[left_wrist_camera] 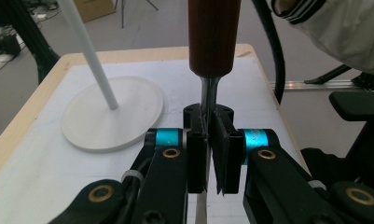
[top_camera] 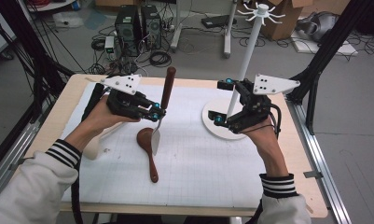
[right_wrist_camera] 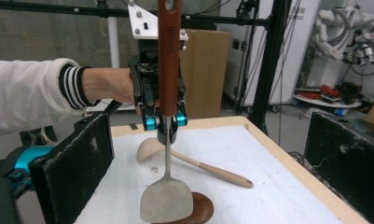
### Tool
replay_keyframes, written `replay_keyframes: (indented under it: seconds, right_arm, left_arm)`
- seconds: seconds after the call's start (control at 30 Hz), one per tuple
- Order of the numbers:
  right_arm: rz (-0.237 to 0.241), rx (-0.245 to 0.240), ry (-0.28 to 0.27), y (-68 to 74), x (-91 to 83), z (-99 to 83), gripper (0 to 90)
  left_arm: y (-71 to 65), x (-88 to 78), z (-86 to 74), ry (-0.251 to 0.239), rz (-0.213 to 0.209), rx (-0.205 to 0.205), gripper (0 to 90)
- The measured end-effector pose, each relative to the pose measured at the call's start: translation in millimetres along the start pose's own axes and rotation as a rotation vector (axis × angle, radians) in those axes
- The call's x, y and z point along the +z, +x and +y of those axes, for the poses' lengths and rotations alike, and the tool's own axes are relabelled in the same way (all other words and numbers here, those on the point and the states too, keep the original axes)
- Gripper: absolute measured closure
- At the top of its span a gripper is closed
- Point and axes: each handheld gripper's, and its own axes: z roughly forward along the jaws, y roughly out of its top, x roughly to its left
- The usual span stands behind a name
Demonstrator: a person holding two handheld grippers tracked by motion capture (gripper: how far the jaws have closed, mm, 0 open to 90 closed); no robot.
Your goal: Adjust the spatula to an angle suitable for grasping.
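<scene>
A spatula [top_camera: 167, 88] with a brown wooden handle and a metal blade [right_wrist_camera: 166, 200] hangs upright over the white mat. My left gripper [top_camera: 155, 113] is shut on its thin metal shank [left_wrist_camera: 207, 99], just below the handle [left_wrist_camera: 212, 37]. The right gripper view looks at that left gripper [right_wrist_camera: 159, 122] head-on. The blade tip hovers over the bowl of a dark brown wooden spoon [top_camera: 149, 148] that lies on the mat. To the right, my right gripper [top_camera: 220, 100] stands wide open with nothing between its jaws, close in front of the white stand's pole [top_camera: 244, 63].
The white hook stand has a round base [top_camera: 212, 125] at the mat's right side and several hooks at its top [top_camera: 261, 14]. A pale wooden spoon [right_wrist_camera: 201, 164] lies on the mat near my left hand. The table's wooden edges [top_camera: 315, 186] border the mat.
</scene>
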Motion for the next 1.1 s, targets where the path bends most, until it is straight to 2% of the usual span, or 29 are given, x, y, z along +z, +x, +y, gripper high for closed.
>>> replay_keyframes:
  seconds: [0.13, 0.33, 0.43, 0.5, 0.67, 0.87, 0.9, 1.0, 1.1]
  right_arm:
    - [0.029, 0.004, -0.007, -3.5, 6.7, 0.8, 0.5]
    - [0.093, -0.002, -0.024, -3.2, 16.4, 5.7, 0.5]
    - [0.112, -0.005, -0.03, -2.6, 18.7, 7.8, 0.5]
    - [0.142, -0.011, -0.04, -1.3, 22.5, 11.5, 0.5]
    - [0.178, -0.026, -0.045, 1.3, 30.5, 17.0, 0.5]
    - [0.23, -0.045, -0.045, 5.0, 41.6, 21.3, 3.0]
    - [0.235, -0.046, -0.043, 5.6, 44.6, 22.2, 3.0]
    - [0.247, -0.04, -0.046, 6.0, 50.5, 23.9, 3.8]
    - [0.263, -0.035, -0.05, 5.6, 54.7, 24.6, 6.1]
  left_arm:
    - [-0.8, 1.6, 0.7, -0.018, -0.025, 0.024, 84.3]
    - [-0.7, 5.3, 0.6, -0.043, -0.063, 0.017, 84.3]
    - [-1.2, 7.9, 0.9, -0.046, -0.073, 0.027, 84.3]
    - [-1.3, 10.3, 1.3, -0.052, -0.085, 0.03, 84.3]
    - [-1.9, 13.2, 2.0, -0.061, -0.096, 0.043, 84.3]
    - [-1.8, 16.2, 2.5, -0.067, -0.101, 0.041, 84.2]
    - [-2.0, 17.1, 1.5, -0.084, -0.1, 0.037, 84.3]
    - [-2.7, 18.2, 0.4, -0.099, -0.102, 0.027, 84.3]
    - [-2.6, 19.4, -0.2, -0.088, -0.097, 0.03, 84.3]
